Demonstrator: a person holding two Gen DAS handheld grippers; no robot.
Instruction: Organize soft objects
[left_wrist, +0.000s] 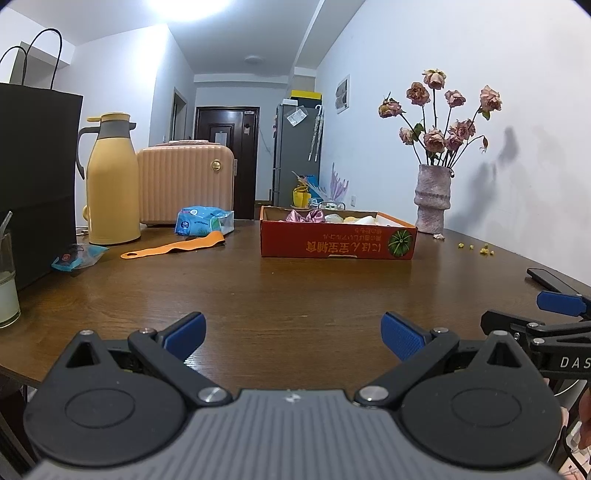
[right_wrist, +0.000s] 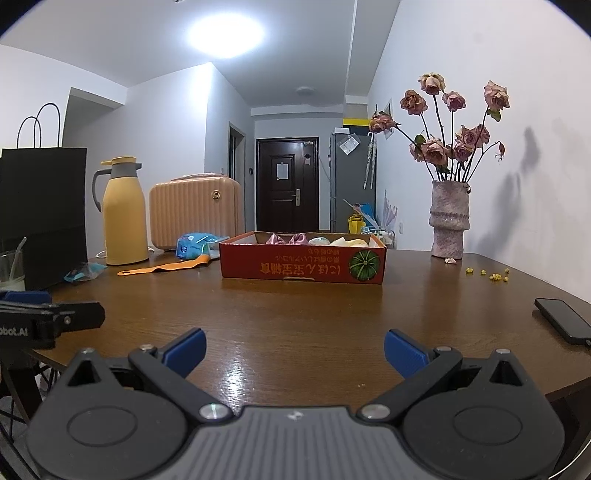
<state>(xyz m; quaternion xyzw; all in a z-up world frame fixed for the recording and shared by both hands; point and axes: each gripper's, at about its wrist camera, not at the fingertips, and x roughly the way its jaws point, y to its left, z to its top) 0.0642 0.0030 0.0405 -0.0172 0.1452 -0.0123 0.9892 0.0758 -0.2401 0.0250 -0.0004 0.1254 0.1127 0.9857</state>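
Hovering spread wide and empty at the table's near edge, left gripper (left_wrist: 293, 334) and right gripper (right_wrist: 294, 350) face the red box (right_wrist: 302, 264), soft objects (right_wrist: 295, 239) already gathered inside.

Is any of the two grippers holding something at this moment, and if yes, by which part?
Nothing is held. The left gripper and the right gripper are both open and empty above the table; the soft objects lie in the red box.
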